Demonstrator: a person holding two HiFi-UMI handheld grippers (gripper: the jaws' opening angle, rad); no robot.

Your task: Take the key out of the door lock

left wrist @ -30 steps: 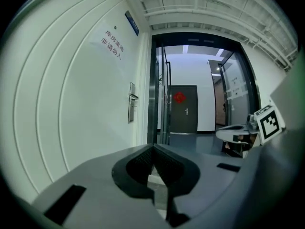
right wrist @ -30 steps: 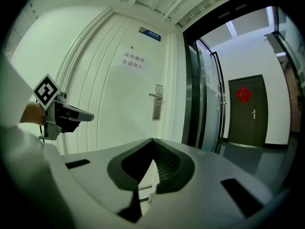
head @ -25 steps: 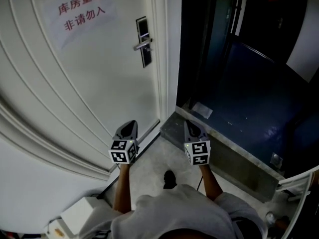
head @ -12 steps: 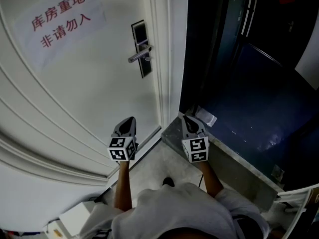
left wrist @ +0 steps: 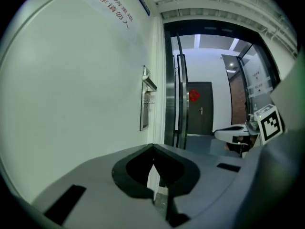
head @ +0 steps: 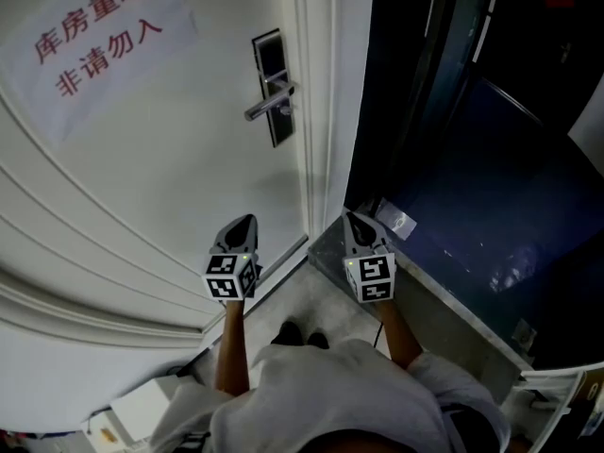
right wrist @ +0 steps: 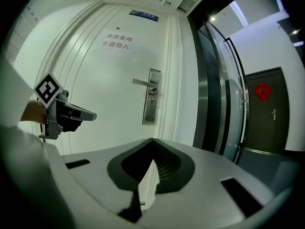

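Note:
A silver lock plate [head: 273, 87] with a lever handle [head: 269, 104] sits on the white door [head: 170, 187]. In the right gripper view the lock plate [right wrist: 151, 96] shows a small dark spot under the handle [right wrist: 145, 83]; the key itself is too small to make out. Both grippers hang low, well short of the lock. My left gripper [head: 242, 225] points at the door and my right gripper [head: 356, 219] at the door's edge. The left gripper's [left wrist: 152, 147] jaws meet at the tips with nothing between them. So do the right gripper's [right wrist: 152, 140].
A paper sign [head: 90, 28] with red characters hangs on the door. Right of the door frame [head: 326, 111] is a dark glass partition [head: 453, 140] above a stone sill [head: 425, 291]. A white box [head: 151, 406] lies on the floor at bottom left. A dark door [left wrist: 200, 109] stands beyond.
The person has stepped closer to the door. Both grippers have moved forward with the body, and the lock now sits nearer and a little further right in the head view.

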